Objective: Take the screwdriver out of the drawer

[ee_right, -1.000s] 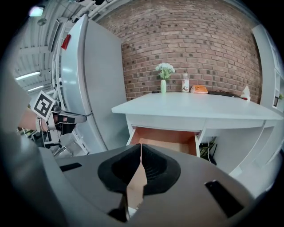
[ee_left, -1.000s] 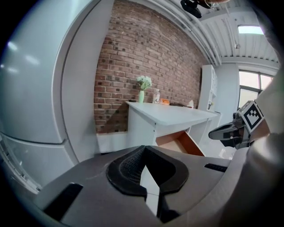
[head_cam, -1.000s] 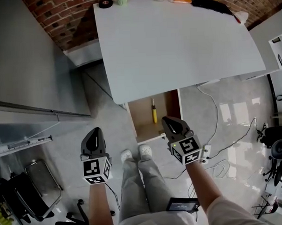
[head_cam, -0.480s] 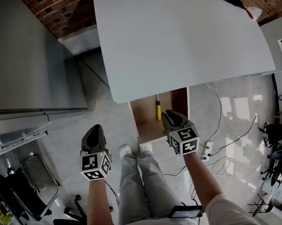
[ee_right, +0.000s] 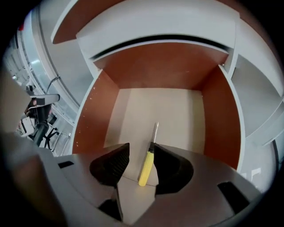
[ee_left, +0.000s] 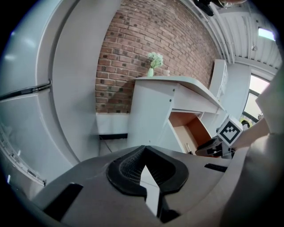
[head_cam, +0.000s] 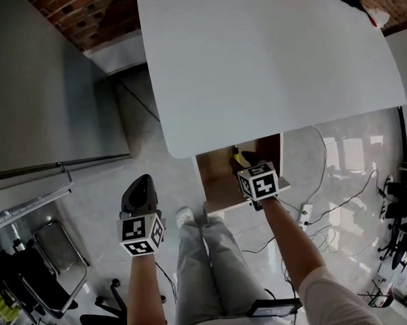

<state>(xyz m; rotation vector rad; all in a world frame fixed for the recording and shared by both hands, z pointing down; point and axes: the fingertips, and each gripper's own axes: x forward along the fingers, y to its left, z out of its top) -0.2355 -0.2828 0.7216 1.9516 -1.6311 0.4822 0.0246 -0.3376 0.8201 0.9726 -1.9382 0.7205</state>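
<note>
A screwdriver (ee_right: 146, 170) with a yellow handle and a thin metal shaft lies on the bottom of the open wooden drawer (ee_right: 177, 108) under the white table (head_cam: 266, 55). My right gripper (ee_right: 141, 148) reaches down into the drawer (head_cam: 214, 185), and its jaws are opening. The handle lies between them, close to the right pad, and neither pad presses on it. In the head view only the screwdriver's tip end (head_cam: 235, 154) shows beyond my right gripper (head_cam: 244, 163). My left gripper (head_cam: 141, 188) hangs left of the drawer, shut and empty (ee_left: 143, 153).
A grey cabinet (head_cam: 38, 85) stands at the left against a brick wall (head_cam: 83, 22). Cables and a power strip (head_cam: 303, 215) lie on the floor right of the drawer. The person's feet (head_cam: 192, 216) are just before it. A vase (ee_left: 153, 62) stands on the table.
My right gripper has gone forward and down into the drawer and now covers most of the screwdriver. The left gripper has sunk a little beside the legs.
</note>
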